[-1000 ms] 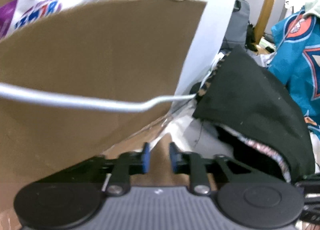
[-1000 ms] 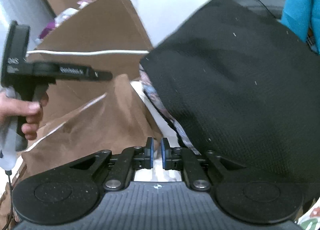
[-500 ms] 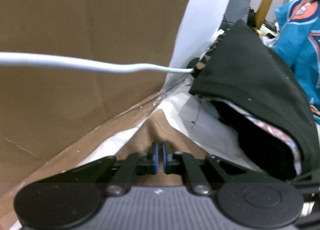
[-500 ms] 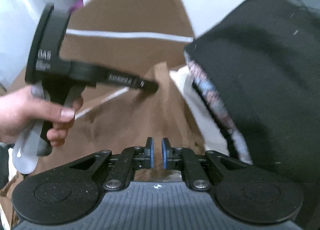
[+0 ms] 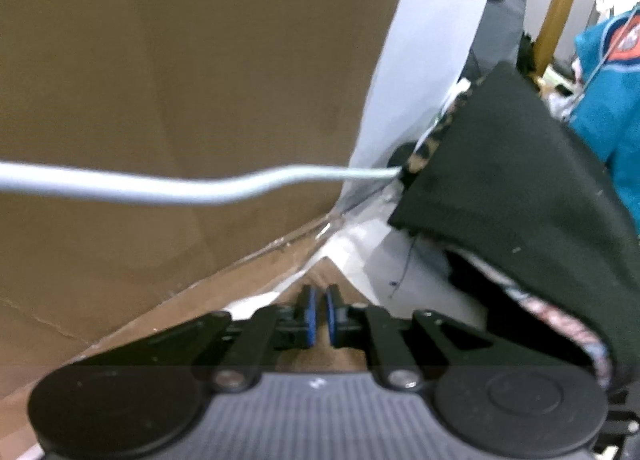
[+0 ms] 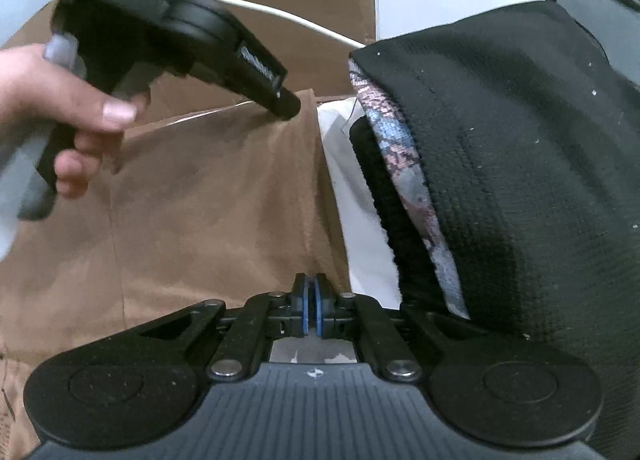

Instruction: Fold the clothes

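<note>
on the white surface beside the black garment pile (image 6: 520,179), the brown garment (image 6: 208,211) now lies pinched at both near-closed grippers, left gripper (image 5: 319,320) easing slightly apart on its far corner, right gripper (image 6: 311,310) clenched at its near edge after closing in, readying a fold.

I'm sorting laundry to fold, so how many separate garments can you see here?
3. A brown cloth lies under both tongs, a black garment is heaped to its right, and a teal jersey sits beyond that. More may be hidden under the black one.
</note>
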`<state>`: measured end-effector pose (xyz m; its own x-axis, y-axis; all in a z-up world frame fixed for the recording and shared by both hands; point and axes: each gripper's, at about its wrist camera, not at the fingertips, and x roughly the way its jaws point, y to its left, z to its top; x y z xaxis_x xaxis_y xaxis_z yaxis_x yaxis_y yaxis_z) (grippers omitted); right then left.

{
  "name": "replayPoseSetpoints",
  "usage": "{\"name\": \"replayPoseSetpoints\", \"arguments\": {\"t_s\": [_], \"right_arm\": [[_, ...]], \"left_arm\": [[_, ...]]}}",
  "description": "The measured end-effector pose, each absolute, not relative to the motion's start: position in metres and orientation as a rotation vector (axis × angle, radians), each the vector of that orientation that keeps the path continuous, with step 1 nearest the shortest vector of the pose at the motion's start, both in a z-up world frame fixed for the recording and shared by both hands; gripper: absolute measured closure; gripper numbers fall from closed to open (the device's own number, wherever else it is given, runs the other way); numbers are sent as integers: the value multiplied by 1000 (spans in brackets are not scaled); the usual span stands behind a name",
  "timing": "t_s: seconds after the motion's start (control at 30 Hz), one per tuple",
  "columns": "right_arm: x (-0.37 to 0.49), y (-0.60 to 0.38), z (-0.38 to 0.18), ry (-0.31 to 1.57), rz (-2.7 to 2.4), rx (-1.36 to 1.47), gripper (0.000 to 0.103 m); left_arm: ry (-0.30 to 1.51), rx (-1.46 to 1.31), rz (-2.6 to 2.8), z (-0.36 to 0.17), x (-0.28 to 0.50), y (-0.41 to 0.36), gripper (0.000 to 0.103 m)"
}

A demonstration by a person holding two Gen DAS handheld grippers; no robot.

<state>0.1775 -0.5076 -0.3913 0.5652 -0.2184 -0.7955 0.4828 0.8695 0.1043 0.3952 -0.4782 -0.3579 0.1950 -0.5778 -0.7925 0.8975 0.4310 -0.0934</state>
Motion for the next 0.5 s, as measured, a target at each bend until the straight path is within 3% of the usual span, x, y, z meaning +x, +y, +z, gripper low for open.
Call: {"name": "replayPoseSetpoints", "arguments": {"t_s": [0.23,0.5], "right_arm": [[155,-506,-374,783,-336,354,93],[164,-491,-362,751,-216,381,92]], "left_arm": [[837,467,-1026,-326,380,-424,92],[933,366,-884,-326,346,-358,91]]}}
